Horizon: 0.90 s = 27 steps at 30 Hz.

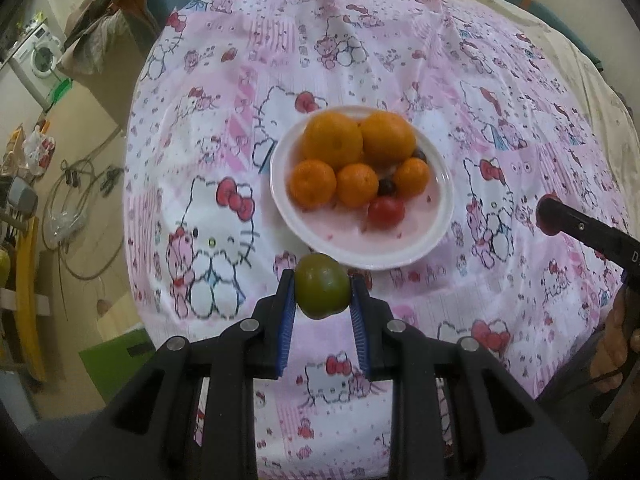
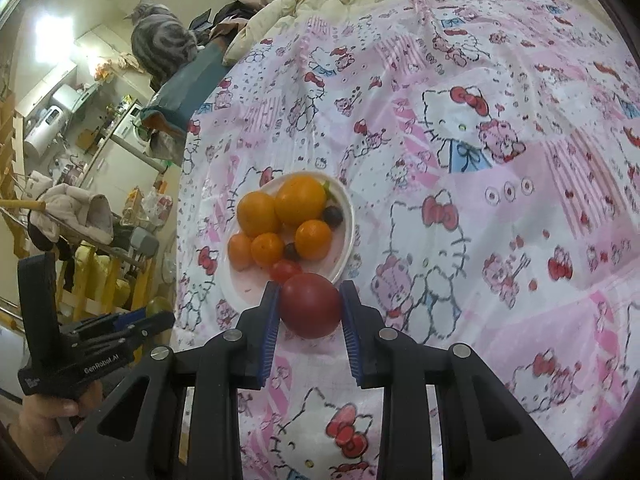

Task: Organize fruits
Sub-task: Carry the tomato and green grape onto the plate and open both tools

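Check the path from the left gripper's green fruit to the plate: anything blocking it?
Nothing visible blocks it. The left gripper holds the green fruit just short of the white plate at its near rim; only patterned cloth lies between. The plate's near part is bare; oranges and a small tomato fill the rest.

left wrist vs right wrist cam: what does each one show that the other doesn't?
Left wrist only: a close view of the left claw shut on a green fruit, plus a washing machine at the room's edge.

Right wrist only: a close view of the right claw shut on a large red tomato, and a striped cat sitting beyond the bed.

Both: the white plate holding oranges, a small red tomato and dark berries, on the pink cartoon-print sheet. Each view also catches the other claw at its edge.
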Motion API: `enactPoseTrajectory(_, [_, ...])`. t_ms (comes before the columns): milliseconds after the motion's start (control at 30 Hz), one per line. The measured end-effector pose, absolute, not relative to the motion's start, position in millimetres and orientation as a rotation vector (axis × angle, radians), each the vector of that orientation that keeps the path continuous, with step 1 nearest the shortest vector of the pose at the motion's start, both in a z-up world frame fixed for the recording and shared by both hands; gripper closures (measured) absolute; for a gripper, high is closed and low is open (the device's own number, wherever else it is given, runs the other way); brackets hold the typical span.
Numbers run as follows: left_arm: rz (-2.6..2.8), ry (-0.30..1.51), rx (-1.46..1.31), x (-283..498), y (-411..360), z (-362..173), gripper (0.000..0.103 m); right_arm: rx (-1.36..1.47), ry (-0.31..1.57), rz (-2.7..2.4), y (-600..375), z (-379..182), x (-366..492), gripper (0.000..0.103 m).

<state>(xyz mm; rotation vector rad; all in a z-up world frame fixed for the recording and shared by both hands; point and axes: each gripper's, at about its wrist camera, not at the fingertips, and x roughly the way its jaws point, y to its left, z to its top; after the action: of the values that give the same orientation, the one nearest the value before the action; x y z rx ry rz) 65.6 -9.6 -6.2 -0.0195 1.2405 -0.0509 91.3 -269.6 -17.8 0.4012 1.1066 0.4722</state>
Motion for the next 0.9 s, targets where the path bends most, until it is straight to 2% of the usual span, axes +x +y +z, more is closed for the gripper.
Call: enactPoseTrajectory(900, [-0.098,1.303,-0.011,136,-41,-79,0.08,0.353,1.263,0.562,-214,-90,151,0.072])
